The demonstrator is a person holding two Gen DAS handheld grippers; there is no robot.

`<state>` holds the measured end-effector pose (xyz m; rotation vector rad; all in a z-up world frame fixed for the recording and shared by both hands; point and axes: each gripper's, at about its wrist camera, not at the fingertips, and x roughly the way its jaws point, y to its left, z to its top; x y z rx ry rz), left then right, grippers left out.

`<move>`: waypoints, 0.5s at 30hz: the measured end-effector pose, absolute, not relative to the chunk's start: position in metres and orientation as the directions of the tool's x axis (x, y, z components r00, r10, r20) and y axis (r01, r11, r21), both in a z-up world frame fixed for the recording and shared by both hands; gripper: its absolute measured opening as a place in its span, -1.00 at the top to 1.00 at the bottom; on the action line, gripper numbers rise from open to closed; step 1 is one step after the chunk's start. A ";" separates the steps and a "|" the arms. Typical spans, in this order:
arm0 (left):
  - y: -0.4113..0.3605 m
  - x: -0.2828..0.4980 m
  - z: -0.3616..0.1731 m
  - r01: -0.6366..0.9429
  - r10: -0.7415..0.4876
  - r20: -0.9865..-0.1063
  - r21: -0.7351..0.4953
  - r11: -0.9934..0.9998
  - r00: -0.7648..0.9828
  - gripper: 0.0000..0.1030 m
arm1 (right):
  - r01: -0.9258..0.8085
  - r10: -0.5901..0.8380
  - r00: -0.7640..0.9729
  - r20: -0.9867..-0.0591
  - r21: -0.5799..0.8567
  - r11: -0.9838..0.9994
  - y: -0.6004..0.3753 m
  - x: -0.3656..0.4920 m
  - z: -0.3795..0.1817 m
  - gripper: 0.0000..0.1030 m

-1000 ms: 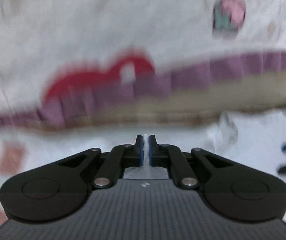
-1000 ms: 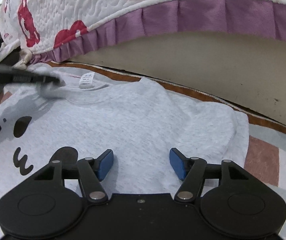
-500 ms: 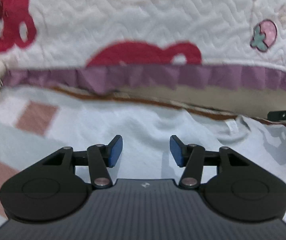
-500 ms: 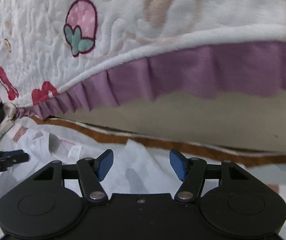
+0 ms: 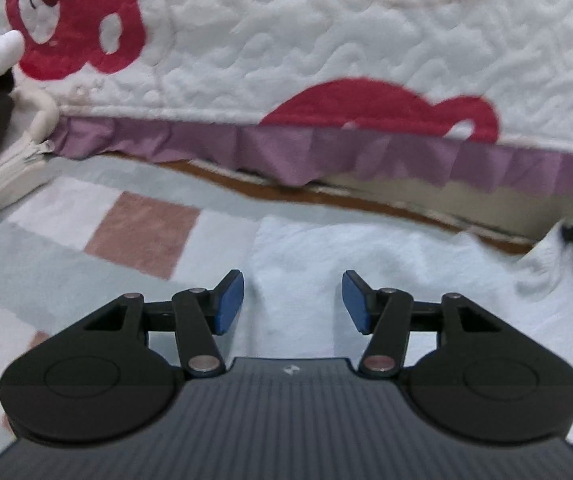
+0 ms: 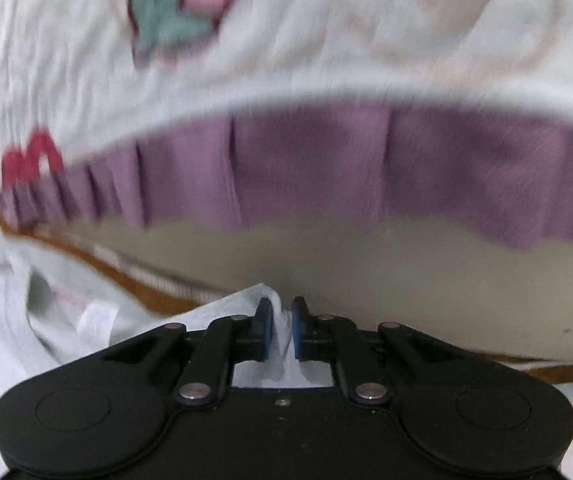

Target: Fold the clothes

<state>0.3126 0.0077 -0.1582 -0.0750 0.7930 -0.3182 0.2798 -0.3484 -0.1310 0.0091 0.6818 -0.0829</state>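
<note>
The right gripper (image 6: pixel 282 330) pinches the pale grey shirt (image 5: pixel 366 264) while the left gripper (image 5: pixel 292 304) hangs open over it, likely needing a matching, level pinch.

Left gripper (image 5: pixel 292 300): matte black linkage arms, two round lobed housings with embossed circles, silver pivot pins, blue pads (image 5: pixel 230 300) on the fingers. Grey ribbed body panel bearing a small white logo. Right gripper (image 6: pixel 282 330): same black linkage, silver pins, blue pads, plain black body, one small centre screw.
</note>
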 end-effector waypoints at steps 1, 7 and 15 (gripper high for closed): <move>0.010 0.313 -0.159 0.238 -0.309 -0.692 -0.201 0.950 0.652 -0.04 | 0.076 -0.081 0.766 -0.638 -0.036 0.997 -0.346 0.281 -0.134 0.77; 0.023 0.314 -0.160 0.192 -0.330 -0.698 -0.271 0.943 0.636 -0.05 | 0.051 -0.069 0.787 -0.613 -0.047 0.998 -0.325 0.271 -0.123 0.28; 0.033 0.314 -0.157 0.182 -0.374 -0.684 -0.338 0.924 0.626 -0.05 | -0.042 0.446 0.649 -0.617 0.556 0.830 -0.297 0.302 -0.118 0.07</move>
